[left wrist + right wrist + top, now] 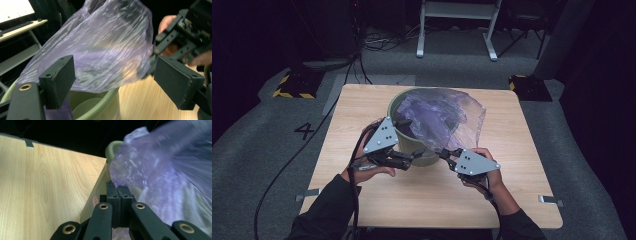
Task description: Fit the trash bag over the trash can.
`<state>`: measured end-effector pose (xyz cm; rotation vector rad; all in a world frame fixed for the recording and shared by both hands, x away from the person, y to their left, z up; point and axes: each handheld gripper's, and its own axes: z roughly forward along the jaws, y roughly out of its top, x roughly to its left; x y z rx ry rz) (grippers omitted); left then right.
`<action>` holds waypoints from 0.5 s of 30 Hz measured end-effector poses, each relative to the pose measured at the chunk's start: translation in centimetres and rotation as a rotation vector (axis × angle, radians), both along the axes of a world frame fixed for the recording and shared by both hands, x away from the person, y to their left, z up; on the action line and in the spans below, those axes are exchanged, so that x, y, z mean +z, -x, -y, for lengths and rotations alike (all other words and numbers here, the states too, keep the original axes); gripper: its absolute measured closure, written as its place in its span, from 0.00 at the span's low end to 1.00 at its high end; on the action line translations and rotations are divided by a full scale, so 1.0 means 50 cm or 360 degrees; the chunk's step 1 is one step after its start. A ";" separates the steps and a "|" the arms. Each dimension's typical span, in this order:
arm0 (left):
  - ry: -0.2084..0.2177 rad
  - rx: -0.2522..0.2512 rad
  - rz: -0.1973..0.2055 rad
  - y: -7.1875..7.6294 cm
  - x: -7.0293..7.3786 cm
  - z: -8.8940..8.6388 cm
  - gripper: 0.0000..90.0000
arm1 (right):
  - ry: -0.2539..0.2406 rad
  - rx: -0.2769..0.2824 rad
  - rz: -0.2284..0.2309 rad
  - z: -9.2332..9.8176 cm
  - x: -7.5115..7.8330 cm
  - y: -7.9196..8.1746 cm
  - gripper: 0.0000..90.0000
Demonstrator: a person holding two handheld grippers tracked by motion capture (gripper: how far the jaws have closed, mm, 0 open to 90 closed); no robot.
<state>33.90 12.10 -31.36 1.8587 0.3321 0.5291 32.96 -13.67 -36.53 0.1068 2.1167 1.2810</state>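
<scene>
Right gripper (445, 152) has its jaws pinched tight on the near edge of the thin, crinkled, translucent purple plastic bag (439, 117), and it's pulling that film out over the near lip of the round olive-green plastic bin (424, 156). The left gripper (418, 151) sits just beside it at the bin's front, jaws standing wide with nothing between the pads (60, 80); in its own view the bag balloons just beyond them.

What I'd want here: hold the right-hand pinch steady and keep the film taut, then bring the left one in to take a fresh bite of the bag's edge a little way round the rim. Grab only one layer, near the hem, or the mouth gets sealed shut. Then draw both outward and down so the edge folds over the lip rather than slipping back inside.

The bag itself is half in, half out: billowed up above the bin mouth, spilling toward the far right side over the pale wooden table (362, 100), glossy and wrinkled, the dark interior showing through it.
</scene>
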 end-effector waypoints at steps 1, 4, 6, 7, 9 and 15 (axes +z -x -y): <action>0.0003 0.0001 0.0002 0.001 0.001 0.005 0.18 | 0.0015 -0.0001 -0.0001 -0.003 -0.004 0.001 1.00; -0.0034 0.0022 0.0008 -0.004 0.002 0.018 0.19 | 0.0052 0.0013 0.0004 -0.012 -0.015 0.004 1.00; -0.0081 0.0091 0.0030 -0.008 -0.001 0.027 0.34 | 0.0065 0.0017 0.0006 -0.015 -0.019 0.006 1.00; -0.0081 0.0091 0.0030 -0.008 -0.001 0.027 0.41 | 0.0066 0.0026 0.0006 -0.016 -0.021 0.007 1.00; -0.0161 0.0111 0.0029 -0.018 -0.008 0.030 0.60 | 0.0073 0.0031 0.0006 -0.018 -0.023 0.010 1.00; -0.0153 0.0157 0.0052 -0.032 -0.016 0.014 0.99 | 0.0073 0.0043 -0.0001 -0.015 -0.028 0.015 1.00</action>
